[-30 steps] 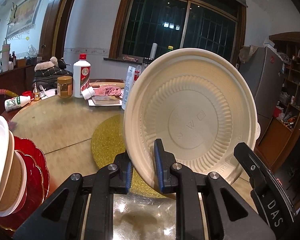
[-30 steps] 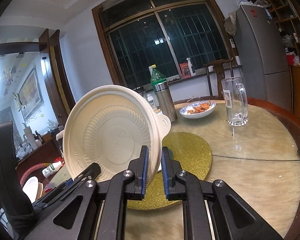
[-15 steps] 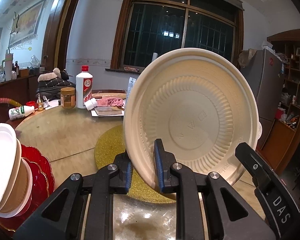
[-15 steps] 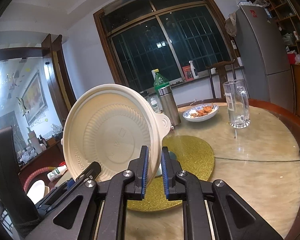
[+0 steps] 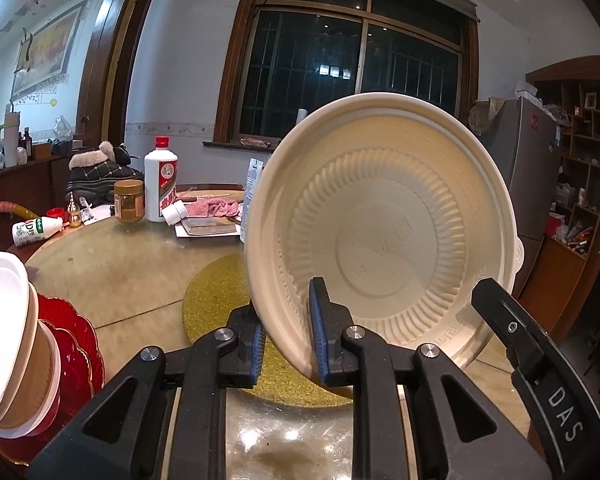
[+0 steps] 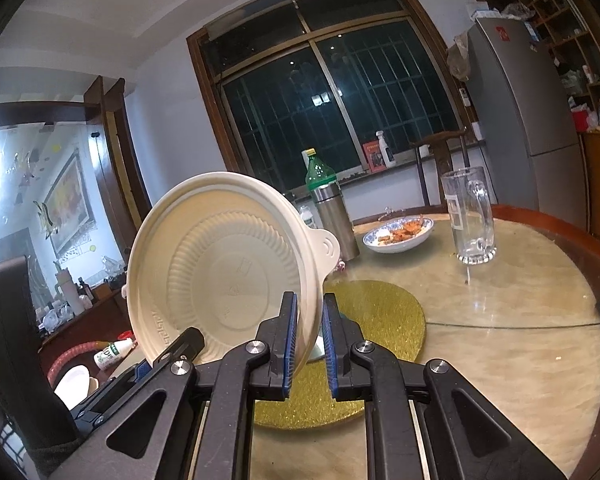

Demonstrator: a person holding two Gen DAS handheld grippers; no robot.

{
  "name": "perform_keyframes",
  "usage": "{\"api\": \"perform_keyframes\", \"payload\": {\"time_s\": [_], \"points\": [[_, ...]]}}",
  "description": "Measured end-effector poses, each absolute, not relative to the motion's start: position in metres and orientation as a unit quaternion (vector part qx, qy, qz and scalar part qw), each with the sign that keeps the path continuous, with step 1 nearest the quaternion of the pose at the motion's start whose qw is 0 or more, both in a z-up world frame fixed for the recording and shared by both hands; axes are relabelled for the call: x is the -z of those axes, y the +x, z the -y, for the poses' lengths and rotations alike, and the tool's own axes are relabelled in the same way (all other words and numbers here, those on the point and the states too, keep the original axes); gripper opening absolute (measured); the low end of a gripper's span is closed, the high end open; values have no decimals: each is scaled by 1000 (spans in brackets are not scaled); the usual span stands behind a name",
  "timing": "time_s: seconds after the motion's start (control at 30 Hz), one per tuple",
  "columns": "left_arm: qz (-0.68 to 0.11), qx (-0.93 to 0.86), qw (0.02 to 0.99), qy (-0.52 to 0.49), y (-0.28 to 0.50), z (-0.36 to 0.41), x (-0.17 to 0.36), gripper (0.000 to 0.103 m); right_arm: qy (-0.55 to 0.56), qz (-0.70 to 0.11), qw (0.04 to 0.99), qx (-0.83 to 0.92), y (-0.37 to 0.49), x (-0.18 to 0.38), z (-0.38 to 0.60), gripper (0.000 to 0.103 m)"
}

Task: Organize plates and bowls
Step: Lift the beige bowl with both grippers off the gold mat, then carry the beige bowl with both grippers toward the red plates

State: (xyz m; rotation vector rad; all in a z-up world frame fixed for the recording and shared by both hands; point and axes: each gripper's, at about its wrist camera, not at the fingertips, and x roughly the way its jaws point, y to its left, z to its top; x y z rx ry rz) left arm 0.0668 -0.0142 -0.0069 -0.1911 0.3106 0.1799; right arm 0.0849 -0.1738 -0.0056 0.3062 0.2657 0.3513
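A large cream disposable bowl [image 5: 384, 236] is held up on edge above the table by both grippers. My left gripper [image 5: 286, 340] is shut on its lower rim. My right gripper [image 6: 306, 338] is shut on the rim at the other side; the bowl [image 6: 224, 268] shows its ribbed underside there. A stack of white and tan bowls [image 5: 8, 344] on red plates [image 5: 74, 344] stands at the left table edge. It shows small in the right wrist view [image 6: 74, 384].
A gold round mat [image 6: 380, 320] lies at the middle of the glass-topped round table [image 6: 520, 344]. A glass mug [image 6: 468, 216], a dish of food [image 6: 398, 234], a steel flask [image 6: 334, 220] stand far right. A white liquor bottle [image 5: 162, 184], a jar [image 5: 129, 200], cloth and books stand far left.
Both grippers have raised the bowl slightly and tilted upward; the table looks lower in both views. The bowl stack has shifted a little right in the left wrist view.
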Motion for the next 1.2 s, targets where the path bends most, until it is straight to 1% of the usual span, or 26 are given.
{"api": "perform_keyframes", "payload": {"time_s": [0.3, 0.53, 0.97, 1.2], "points": [[-123, -94, 982, -110, 57, 7, 0, 19, 128, -88, 971, -180, 72, -8, 166, 12], [-109, -101, 983, -105, 55, 9, -4, 19, 138, -84, 969, -186, 74, -9, 170, 12], [-102, -117, 984, -86, 41, 11, -12, 19, 143, -65, 966, -207, 67, -11, 176, 12], [-115, -139, 981, -73, 32, 5, -13, 19, 141, -68, 961, -230, 64, -12, 171, 11]]}}
